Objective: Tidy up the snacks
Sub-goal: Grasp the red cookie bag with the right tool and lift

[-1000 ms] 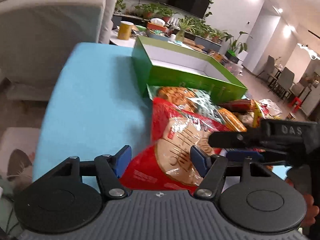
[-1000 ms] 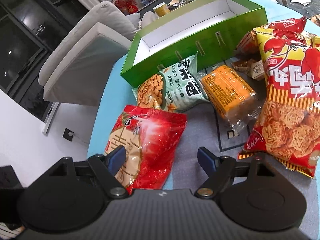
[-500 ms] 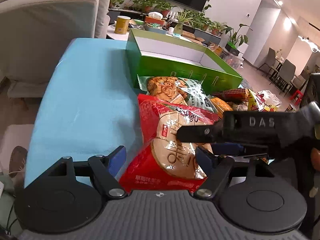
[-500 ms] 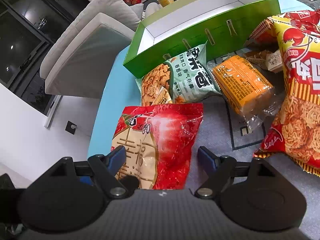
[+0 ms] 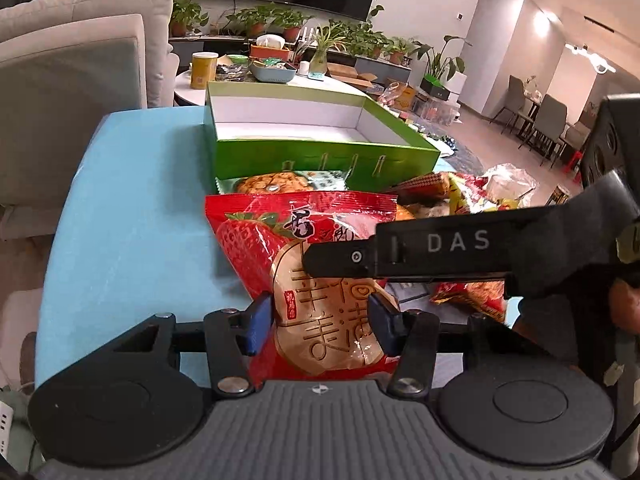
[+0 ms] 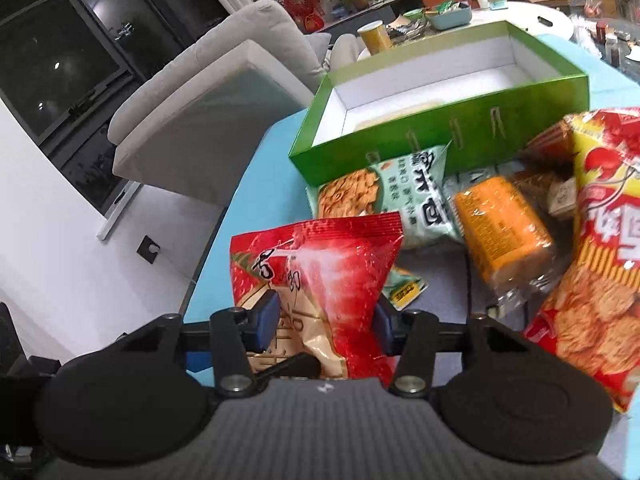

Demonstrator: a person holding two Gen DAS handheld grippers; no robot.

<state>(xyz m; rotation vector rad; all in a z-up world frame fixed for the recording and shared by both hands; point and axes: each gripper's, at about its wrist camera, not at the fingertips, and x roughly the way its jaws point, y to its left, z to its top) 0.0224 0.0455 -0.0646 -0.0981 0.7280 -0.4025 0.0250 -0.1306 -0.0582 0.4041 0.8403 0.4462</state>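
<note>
A red snack bag (image 5: pixel 316 280) with a strawberry print lies on the light blue table (image 5: pixel 132 216). My left gripper (image 5: pixel 320 322) has both blue pads pressed against the bag's near end. My right gripper (image 6: pixel 326 322) also clamps the same red bag (image 6: pixel 320 272) from its side, and its black finger (image 5: pixel 440 252) crosses the left wrist view. An open green box (image 5: pixel 320 136) with a white inside stands behind the bag; it also shows in the right wrist view (image 6: pixel 440 120).
A green cracker bag (image 6: pixel 384 196), an orange packet (image 6: pixel 500 228) and a large yellow-red chip bag (image 6: pixel 592 248) lie right of the red bag. A grey sofa (image 5: pixel 72 92) stands to the left. A cluttered round table (image 5: pixel 256 76) is behind the box.
Both grippers have closed in from open onto the red bag. The bag's far end now stands higher and more upright in both views.
</note>
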